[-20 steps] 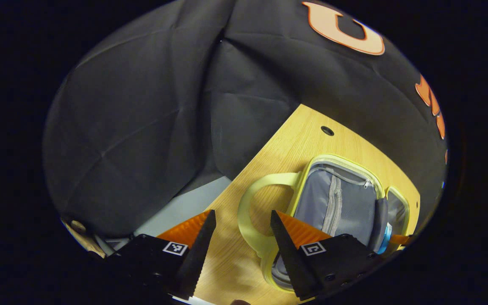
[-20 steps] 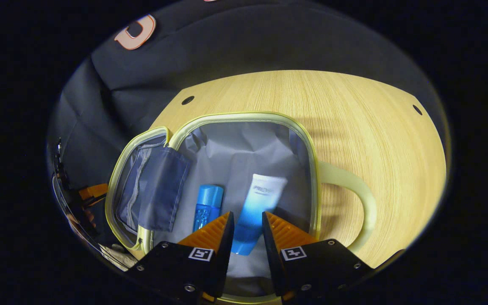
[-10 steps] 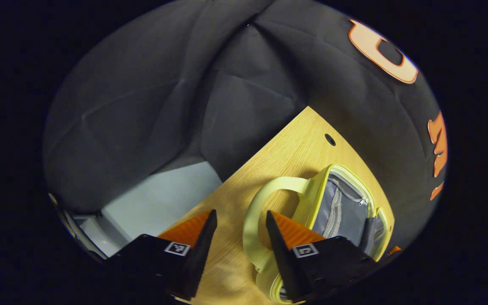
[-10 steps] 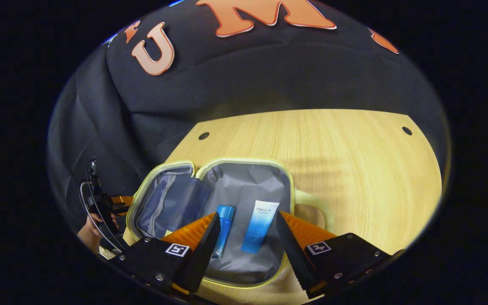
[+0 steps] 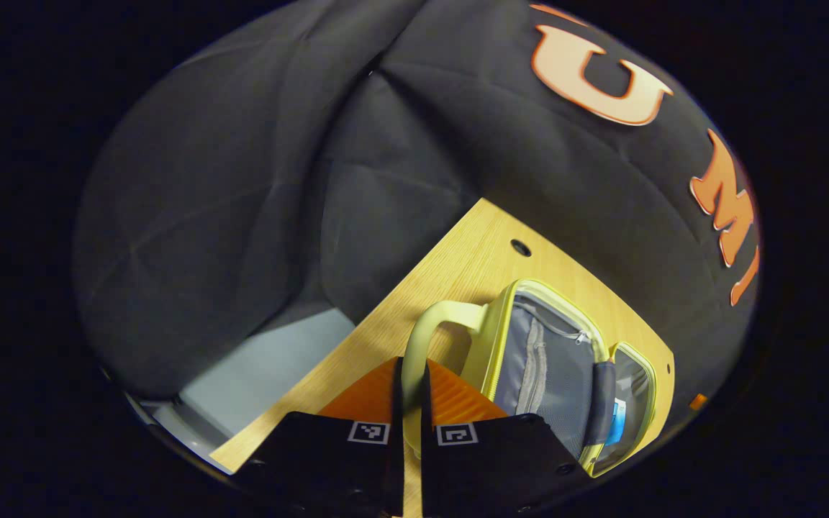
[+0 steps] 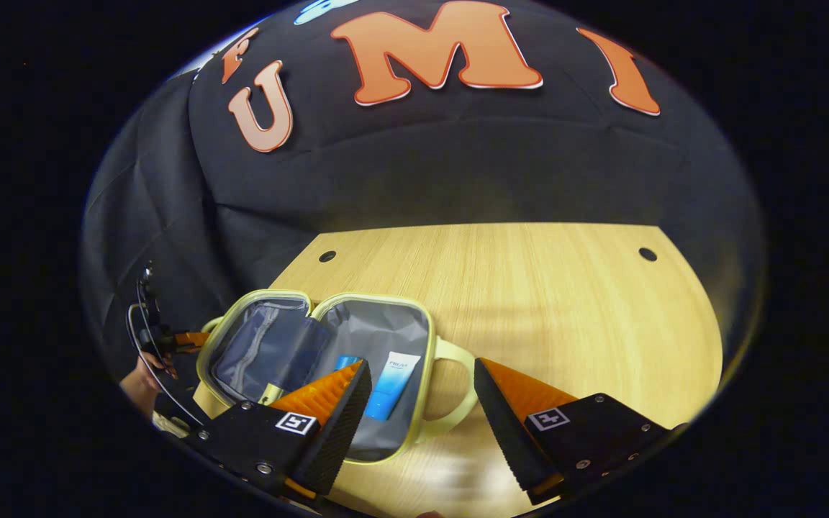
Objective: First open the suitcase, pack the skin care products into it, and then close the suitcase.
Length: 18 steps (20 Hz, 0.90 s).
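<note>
My left gripper (image 5: 410, 381) pinches the suitcase handle; my right gripper (image 6: 420, 403) hangs spread wide above the open case.

In the left gripper view my two orange fingers (image 5: 375, 392) are pressed together on the pale yellow handle (image 5: 429, 324) of the lid half, and the lid (image 5: 540, 360) stands partly raised off the wooden table (image 5: 450, 277) near its left edge. In the right gripper view the yellow-trimmed suitcase (image 6: 386, 334) lies open by the table's near left corner (grey lining showing in both halves). A white-and-blue tube (image 6: 394, 385) and a blue bottle (image 6: 346, 362) lie side by side in its right half, just beyond my parted fingers, which touch nothing.
</note>
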Available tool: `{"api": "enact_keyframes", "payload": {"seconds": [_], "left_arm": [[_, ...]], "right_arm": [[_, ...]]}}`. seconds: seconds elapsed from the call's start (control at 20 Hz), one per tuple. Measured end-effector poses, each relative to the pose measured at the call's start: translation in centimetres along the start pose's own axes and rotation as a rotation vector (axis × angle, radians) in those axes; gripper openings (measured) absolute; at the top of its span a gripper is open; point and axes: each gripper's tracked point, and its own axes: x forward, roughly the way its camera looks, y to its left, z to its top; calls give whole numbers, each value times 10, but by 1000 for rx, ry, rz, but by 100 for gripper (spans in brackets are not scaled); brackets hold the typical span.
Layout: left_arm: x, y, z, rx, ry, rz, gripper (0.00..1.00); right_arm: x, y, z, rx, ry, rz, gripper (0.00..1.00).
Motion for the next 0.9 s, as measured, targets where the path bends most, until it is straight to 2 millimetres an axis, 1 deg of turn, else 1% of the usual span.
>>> {"api": "enact_keyframes", "payload": {"seconds": [0.05,0.15,0.25,0.3,0.4,0.45,0.6,0.65,0.75,0.9], "left_arm": [[-7,-3,5,36,-27,9,9],[-27,-17,23,92,-81,13,9],[-54,-29,37,109,-126,30,9],[-67,-38,43,121,-147,32,9],[-88,-57,50,176,-184,43,9],[-100,-68,53,204,-205,43,9],[-129,-116,72,233,-278,12,8],[-137,-133,74,230,-298,0,8],[-153,-162,76,249,-335,-20,8],[-171,-202,71,288,-363,-51,9]], "right_arm": [[-5,-7,4,-14,-13,-7,92],[-14,-12,8,-34,-33,-1,93],[-17,-18,12,-33,-45,1,95],[-17,-19,10,-27,-51,12,95],[-19,-25,17,-31,-78,20,95],[-21,-27,20,-39,-90,23,95],[-29,-39,28,-58,-121,36,95],[-31,-41,29,-61,-130,46,95],[-34,-47,26,-74,-130,55,95],[-38,-59,21,-101,-132,69,95]]}}
